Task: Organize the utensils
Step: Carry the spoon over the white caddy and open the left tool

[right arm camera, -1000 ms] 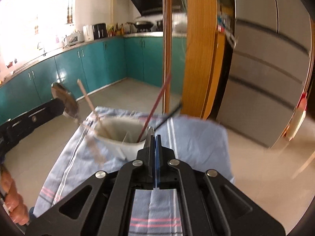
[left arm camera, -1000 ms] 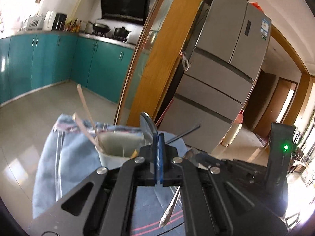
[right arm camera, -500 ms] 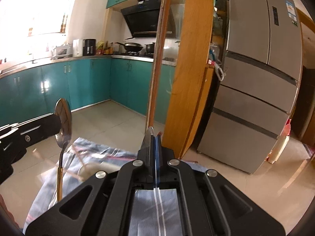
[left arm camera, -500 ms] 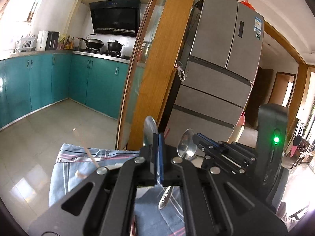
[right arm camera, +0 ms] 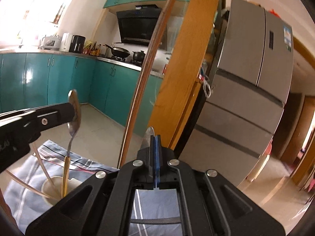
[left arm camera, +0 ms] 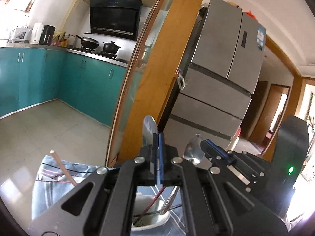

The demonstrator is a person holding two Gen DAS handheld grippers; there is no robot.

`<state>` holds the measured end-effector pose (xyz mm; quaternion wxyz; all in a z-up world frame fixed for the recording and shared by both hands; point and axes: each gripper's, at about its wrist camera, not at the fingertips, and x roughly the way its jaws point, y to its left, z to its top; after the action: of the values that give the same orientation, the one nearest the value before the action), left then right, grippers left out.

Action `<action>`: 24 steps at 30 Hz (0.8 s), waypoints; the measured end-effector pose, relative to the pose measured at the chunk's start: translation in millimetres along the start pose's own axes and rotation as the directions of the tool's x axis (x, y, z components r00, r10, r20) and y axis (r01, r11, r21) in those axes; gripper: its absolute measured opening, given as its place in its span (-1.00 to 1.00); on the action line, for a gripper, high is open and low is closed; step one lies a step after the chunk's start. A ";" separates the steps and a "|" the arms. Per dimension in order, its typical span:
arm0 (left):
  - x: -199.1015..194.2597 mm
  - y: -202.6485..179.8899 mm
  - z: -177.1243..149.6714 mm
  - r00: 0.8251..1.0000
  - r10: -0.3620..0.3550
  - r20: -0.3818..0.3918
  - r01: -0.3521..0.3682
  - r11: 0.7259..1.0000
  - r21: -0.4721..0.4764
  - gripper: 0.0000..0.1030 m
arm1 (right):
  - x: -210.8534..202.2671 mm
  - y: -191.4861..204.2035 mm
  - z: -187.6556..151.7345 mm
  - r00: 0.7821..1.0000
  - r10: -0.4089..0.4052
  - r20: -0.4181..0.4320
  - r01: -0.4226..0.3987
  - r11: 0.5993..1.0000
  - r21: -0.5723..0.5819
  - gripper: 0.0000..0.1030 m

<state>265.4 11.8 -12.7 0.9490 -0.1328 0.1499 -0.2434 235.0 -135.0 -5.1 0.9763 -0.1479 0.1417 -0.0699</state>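
Observation:
My left gripper is shut on a metal spoon whose bowl sticks up above the fingertips. In the right wrist view that left gripper holds the spoon upright. Its gold handle hangs down into the white cup. My right gripper is shut on a second spoon. The left wrist view shows this second spoon in the right gripper, handle pointing down to the cup. Wooden chopsticks and a red chopstick stand in the cup.
The cup stands on a blue striped cloth over the table. A thin black stick lies on the cloth under my right gripper. Behind are a wooden door frame, a silver fridge and teal cabinets.
Both grippers have risen, each with its spoon, and the views have tilted upward. The cup and cloth now sit low in both views. The grippers stand closer together.

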 end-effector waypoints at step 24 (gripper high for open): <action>-2.2 15.6 -24.1 0.999 0.034 0.000 -0.034 0.999 0.022 -0.97 | 9.5 16.2 -30.6 0.987 0.127 -0.094 -0.122 0.991 0.056 -0.71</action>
<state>261.8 21.8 -39.4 0.9545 -0.1197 0.1495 -0.2288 236.4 -129.6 -40.5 0.9741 -0.1105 0.1962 -0.0195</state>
